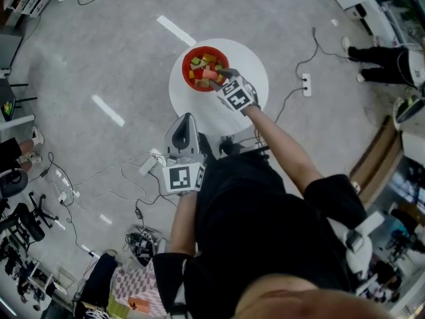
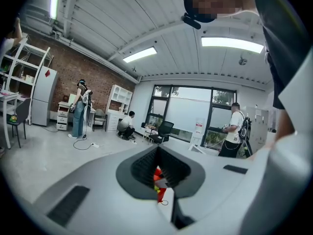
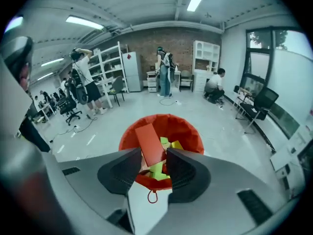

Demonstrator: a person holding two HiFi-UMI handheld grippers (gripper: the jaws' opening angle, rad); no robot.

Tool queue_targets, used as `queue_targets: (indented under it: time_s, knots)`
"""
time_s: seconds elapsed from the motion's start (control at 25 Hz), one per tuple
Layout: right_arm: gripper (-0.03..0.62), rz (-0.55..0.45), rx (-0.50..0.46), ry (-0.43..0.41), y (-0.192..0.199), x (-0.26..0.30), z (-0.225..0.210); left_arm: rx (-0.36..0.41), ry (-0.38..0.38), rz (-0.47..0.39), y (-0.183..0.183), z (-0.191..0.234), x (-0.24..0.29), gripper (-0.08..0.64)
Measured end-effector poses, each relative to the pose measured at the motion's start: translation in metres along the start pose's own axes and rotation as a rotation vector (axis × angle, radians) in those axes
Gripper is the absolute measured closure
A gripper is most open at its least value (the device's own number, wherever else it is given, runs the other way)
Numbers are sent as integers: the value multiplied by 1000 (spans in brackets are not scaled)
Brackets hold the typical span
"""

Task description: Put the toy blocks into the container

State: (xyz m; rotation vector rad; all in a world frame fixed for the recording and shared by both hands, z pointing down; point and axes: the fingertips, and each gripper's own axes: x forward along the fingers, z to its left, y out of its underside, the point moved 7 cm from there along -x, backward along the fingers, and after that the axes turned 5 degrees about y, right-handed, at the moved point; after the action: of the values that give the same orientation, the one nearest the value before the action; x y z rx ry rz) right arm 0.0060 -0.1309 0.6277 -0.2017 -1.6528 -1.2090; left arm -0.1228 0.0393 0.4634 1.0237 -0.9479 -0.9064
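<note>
Right gripper view: my right gripper's (image 3: 154, 156) jaws pinch the red block (image 3: 149, 140), long axis leaning upper-left, directly above the container (image 3: 190, 131).

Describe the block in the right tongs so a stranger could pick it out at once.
On the round white table sits a red container of toy blocks. Over it, the right tongs grip a long flat red block, tilted on end. The green blocks and yellow block beneath are smaller and lie loose inside.
</note>
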Motion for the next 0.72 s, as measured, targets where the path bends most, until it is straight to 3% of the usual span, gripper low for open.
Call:
queue_targets:
  time_s: [0.16, 0.32, 0.52, 0.72]
  knots:
    - [437, 94, 31, 23, 6, 23, -4, -43, -14, -11, -1, -3, 3, 565]
    - [437, 71, 47, 58, 7, 24, -7, 2, -1, 22, 7, 0, 2, 565]
    - [448, -116, 127, 0, -9, -23, -3, -11, -11, -3, -1, 1, 0, 565]
    - [568, -354, 197, 10, -24, -91, 6, 15, 3, -4, -8, -1, -2, 565]
